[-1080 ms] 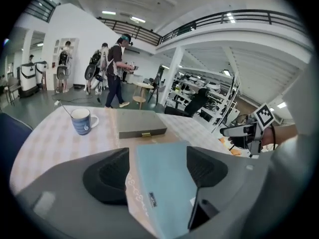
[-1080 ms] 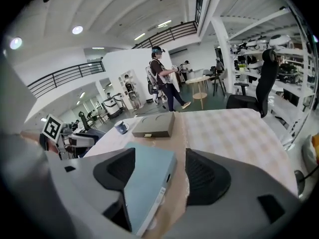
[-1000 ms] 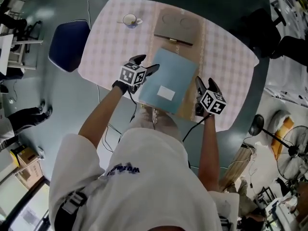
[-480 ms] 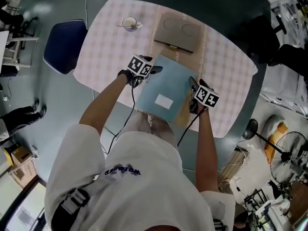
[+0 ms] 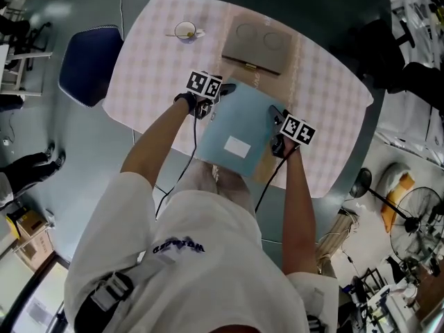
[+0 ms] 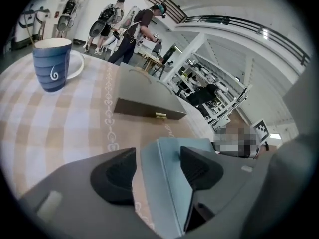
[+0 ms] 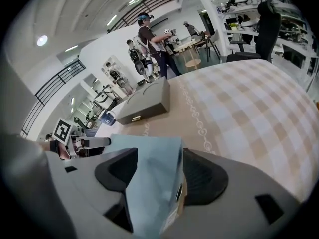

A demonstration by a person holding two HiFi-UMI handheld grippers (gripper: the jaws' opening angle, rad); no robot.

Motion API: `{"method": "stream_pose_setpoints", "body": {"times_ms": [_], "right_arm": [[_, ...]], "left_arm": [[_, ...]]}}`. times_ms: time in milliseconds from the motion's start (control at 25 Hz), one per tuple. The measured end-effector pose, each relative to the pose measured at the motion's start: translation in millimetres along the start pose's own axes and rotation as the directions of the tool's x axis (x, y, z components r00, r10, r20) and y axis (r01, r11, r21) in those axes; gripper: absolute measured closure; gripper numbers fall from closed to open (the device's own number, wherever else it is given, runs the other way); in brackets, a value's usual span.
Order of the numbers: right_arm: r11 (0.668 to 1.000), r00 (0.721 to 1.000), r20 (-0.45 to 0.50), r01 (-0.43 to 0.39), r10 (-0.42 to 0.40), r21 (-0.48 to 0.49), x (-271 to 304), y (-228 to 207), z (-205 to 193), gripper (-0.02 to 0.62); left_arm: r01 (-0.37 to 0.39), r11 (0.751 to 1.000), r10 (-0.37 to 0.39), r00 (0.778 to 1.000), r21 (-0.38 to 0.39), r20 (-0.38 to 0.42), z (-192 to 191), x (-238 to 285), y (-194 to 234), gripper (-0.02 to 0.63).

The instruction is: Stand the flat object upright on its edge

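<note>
**Checked surface, flat object caught at both sides**

Checked cloth covers the surface (image 5: 159,61). The pale blue flat object (image 5: 236,127) lies on its near side, just in front of a grey box (image 5: 254,47), with a mug (image 5: 186,30) well beyond to the left. Its nearest corner looks to reach past the rim toward the person.

The left gripper (image 5: 225,91) is at the object's far left corner and the right gripper (image 5: 277,132) is on its right edge. Both sets of jaws have just been closing with the object between them. On the right they hold it, and it fills the gap from pad to pad. On the left they stand narrow but not clamped. One pad lies over the blue face, while a sliver of cloth shows between the other pad and the object's side.

The main risk, as I judge it, is that lifting now would hang the weight on the right grip alone, so the object could pivot or slide out. A corner hold on the left also gives little purchase. Once upright, so thin an edge on cloth may skid or topple, toward the grey box or off the rim.
</note>
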State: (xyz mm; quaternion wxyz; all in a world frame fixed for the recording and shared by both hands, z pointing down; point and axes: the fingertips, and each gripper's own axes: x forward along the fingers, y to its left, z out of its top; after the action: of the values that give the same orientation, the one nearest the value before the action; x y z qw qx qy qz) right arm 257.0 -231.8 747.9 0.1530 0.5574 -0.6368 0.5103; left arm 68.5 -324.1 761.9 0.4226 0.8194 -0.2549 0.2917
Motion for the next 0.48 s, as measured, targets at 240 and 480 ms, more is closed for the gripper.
{"method": "stream_pose_setpoints", "body": {"times_ms": [240,480], "right_arm": [[1.0,1.0,-0.013,0.005,-0.005,0.0,7.6,-2.8,-3.1,0.308],[1.0,0.999,-0.025,0.021,-0.021,0.013,13.8,-5.6,-4.5,0.304]], "left_arm": [[0.046,0.998,-0.047,0.999,-0.039,-0.012,-3.7,4.8,-1.7,0.325],[0.097,0.993,-0.099,0.994,-0.062,-0.038,-7.5,10.4,-12.2,0.353]]}}
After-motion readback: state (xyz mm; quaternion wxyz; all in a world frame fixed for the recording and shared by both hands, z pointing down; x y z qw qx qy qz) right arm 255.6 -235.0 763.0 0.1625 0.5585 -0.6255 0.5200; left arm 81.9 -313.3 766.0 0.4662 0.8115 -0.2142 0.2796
